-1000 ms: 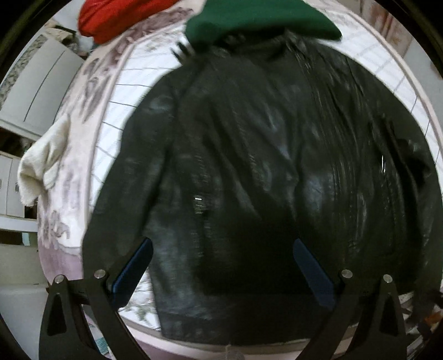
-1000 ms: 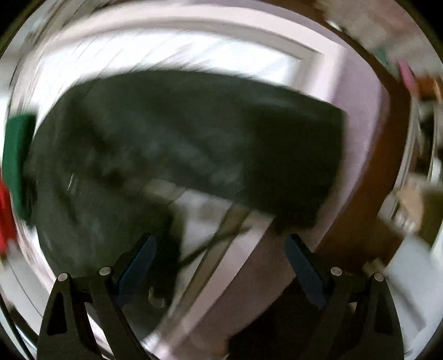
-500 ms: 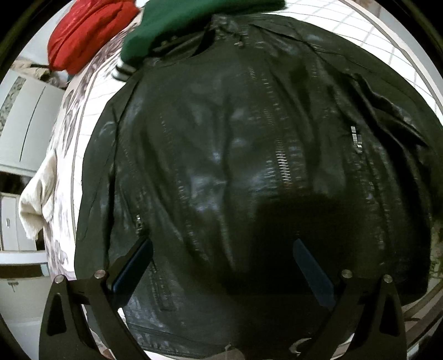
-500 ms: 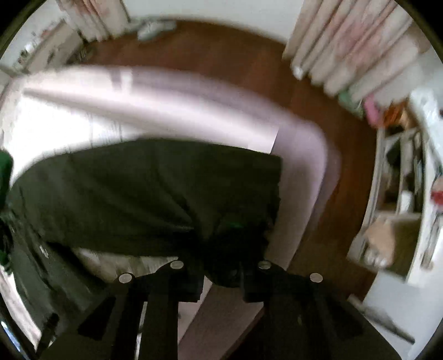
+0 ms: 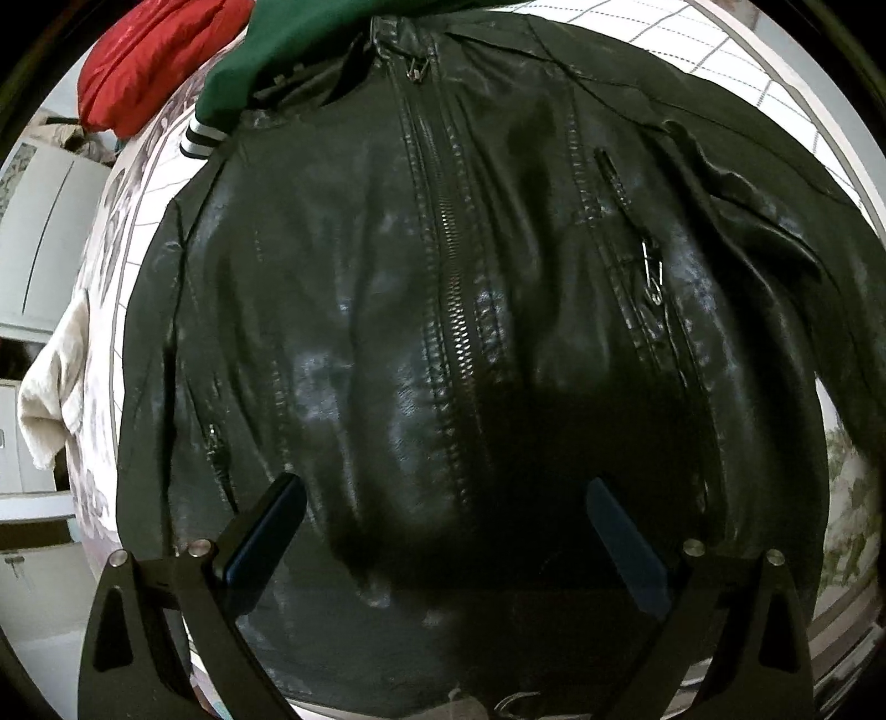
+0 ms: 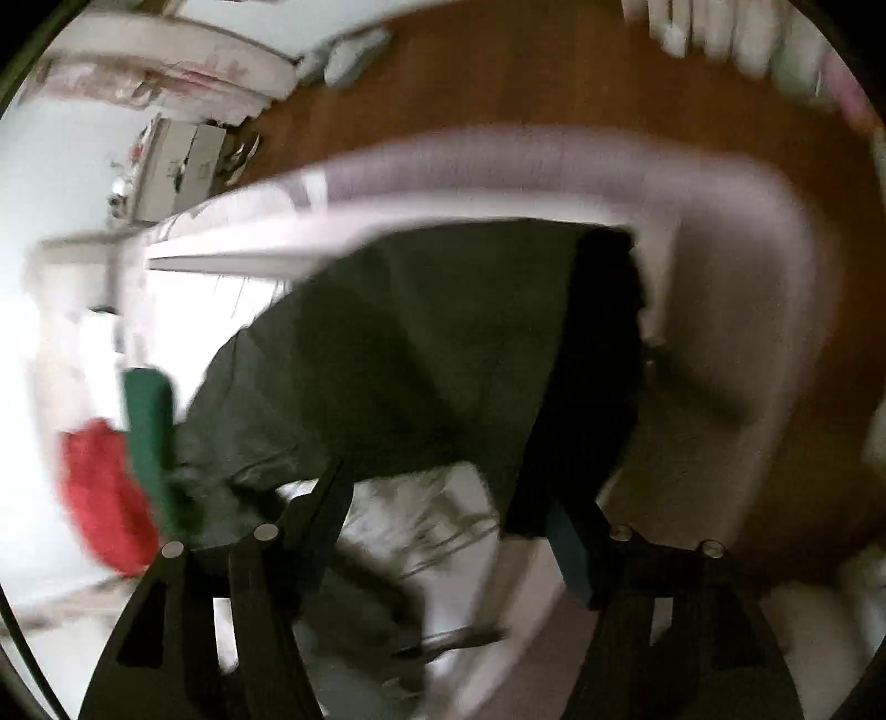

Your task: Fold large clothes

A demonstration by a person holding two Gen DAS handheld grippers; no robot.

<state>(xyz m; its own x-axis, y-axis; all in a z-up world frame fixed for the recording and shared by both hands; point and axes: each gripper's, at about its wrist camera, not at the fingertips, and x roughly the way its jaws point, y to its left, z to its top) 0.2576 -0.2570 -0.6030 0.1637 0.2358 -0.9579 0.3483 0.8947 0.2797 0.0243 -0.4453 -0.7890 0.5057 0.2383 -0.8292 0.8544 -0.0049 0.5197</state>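
Note:
A black leather jacket [image 5: 443, 332] lies front up on the bed, zipped, collar at the far end. My left gripper [image 5: 443, 515] is open and empty, hovering over the jacket's lower middle. The right wrist view is blurred. It shows the jacket's sleeve [image 6: 443, 343] stretched out, with its dark cuff end [image 6: 587, 387] near my right gripper [image 6: 454, 498]. The right gripper's jaws stand apart and nothing sits between them.
A green garment [image 5: 310, 50] and a red one [image 5: 149, 61] lie past the collar. A cream cloth [image 5: 52, 371] hangs off the bed's left edge. White cabinets [image 5: 44, 232] stand left. The bed corner [image 6: 747, 232] and brown floor [image 6: 526, 77] show in the right wrist view.
My left gripper has moved closer in over the jacket's front. My right gripper was shut on the sleeve cuff half a second ago and has opened, and the sleeve has dropped away.

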